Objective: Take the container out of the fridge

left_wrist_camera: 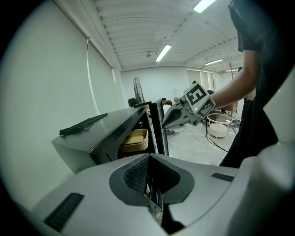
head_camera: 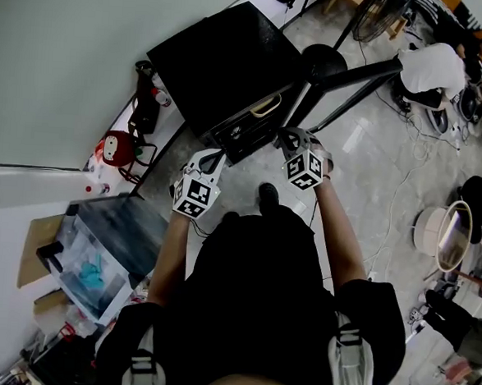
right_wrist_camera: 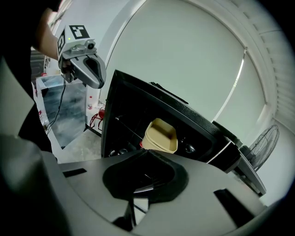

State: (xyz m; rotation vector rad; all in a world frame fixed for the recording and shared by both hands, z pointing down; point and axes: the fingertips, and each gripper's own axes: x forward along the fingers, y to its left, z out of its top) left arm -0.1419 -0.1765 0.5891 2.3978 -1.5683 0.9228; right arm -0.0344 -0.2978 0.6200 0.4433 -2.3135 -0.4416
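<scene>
A black mini fridge [head_camera: 221, 59] stands open, its door [head_camera: 348, 76] swung out to the right. A beige container [head_camera: 265, 107] sits on a shelf inside, also seen in the left gripper view [left_wrist_camera: 136, 140] and the right gripper view [right_wrist_camera: 160, 136]. My left gripper [head_camera: 213, 159] hovers in front of the opening's left side, jaws shut and holding nothing. My right gripper [head_camera: 292, 140] hangs by the opening's right side, near the door, shut and not holding anything either. Both are short of the container. Each shows in the other's view: right gripper [left_wrist_camera: 173, 119], left gripper [right_wrist_camera: 94, 73].
A clear storage box [head_camera: 105, 252] and a red toy [head_camera: 116, 148] stand left of the fridge by the wall. A black strap [left_wrist_camera: 83, 124] lies on the fridge top. A fan [head_camera: 377, 12], seated people [head_camera: 431, 69], a white round tub [head_camera: 440, 230] and floor cables lie to the right.
</scene>
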